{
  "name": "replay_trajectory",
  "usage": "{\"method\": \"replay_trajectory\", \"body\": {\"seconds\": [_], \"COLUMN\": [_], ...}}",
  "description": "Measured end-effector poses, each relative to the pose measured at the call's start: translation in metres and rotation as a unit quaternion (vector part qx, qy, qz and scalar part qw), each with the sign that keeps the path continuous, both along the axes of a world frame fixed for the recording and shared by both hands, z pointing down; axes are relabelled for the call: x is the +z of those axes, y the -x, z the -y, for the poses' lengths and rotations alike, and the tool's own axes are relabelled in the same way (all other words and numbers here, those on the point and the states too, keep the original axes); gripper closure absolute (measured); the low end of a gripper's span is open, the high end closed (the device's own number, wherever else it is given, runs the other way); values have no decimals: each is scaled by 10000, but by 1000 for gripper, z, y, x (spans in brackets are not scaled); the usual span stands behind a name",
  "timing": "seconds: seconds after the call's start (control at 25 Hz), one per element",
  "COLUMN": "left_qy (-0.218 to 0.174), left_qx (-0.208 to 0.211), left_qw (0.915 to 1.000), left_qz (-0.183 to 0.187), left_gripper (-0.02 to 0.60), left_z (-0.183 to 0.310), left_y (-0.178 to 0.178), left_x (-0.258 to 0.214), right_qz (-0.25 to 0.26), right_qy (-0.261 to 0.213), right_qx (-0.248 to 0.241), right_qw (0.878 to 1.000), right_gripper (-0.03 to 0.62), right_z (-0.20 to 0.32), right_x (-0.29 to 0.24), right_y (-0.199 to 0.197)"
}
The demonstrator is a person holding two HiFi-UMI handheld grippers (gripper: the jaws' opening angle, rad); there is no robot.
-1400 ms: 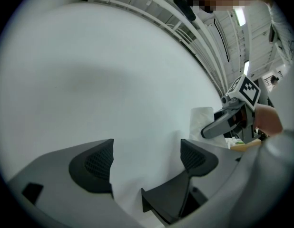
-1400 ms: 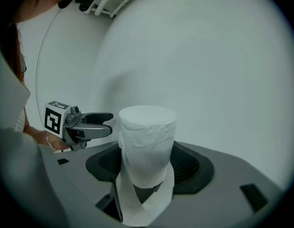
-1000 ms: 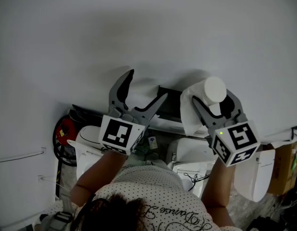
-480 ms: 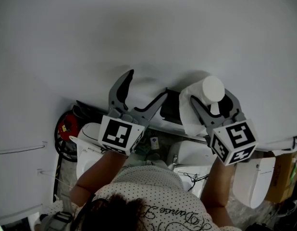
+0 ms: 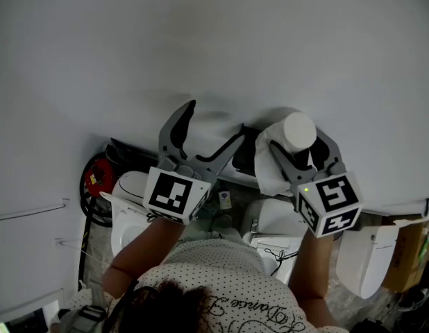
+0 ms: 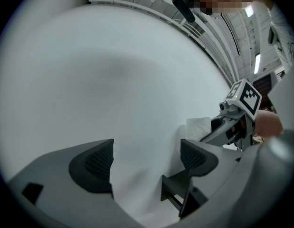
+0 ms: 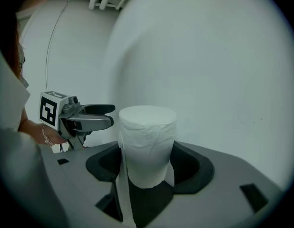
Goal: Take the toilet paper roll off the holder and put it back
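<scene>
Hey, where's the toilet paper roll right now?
The toilet paper roll sits right of centre in the head view, clamped in the right gripper near the white wall, with the dark holder just to its left.

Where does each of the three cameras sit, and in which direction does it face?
Head view: on the person's head, looking steeply down along the plain white wall; both forearms, the left hand-held gripper and the right hand-held gripper show.
Left gripper view: on the left hand-held gripper, facing the wall past its open jaws.
Right gripper view: on the right hand-held gripper, facing the wall; its jaws clamp the white cylindrical toilet paper roll.
Shared: each gripper view shows the other hand-held gripper.
</scene>
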State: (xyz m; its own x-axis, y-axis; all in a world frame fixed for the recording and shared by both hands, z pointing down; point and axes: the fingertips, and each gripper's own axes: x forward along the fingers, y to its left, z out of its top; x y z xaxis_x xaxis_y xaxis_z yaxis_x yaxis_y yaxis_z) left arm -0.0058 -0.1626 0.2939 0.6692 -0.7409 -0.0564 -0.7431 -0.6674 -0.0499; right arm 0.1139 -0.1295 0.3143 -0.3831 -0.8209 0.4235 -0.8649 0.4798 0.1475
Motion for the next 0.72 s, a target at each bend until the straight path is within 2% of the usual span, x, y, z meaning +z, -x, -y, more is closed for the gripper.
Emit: {"method": "replay_trajectory", "body": {"seconds": [0.72], "left_qy": [110], "left_qx": [-42], "left_qw": [9999], "left_qz": [8], "left_gripper": [158], "left_z": [0], "left_y": [2], "left_x": [6], "right_qz": [13], "right_qy": [221], "right_qx": [-130], "right_qw": [9997], "right_gripper": [295], "right_z": [-3], "right_x": [21], "right_y": [11]}}
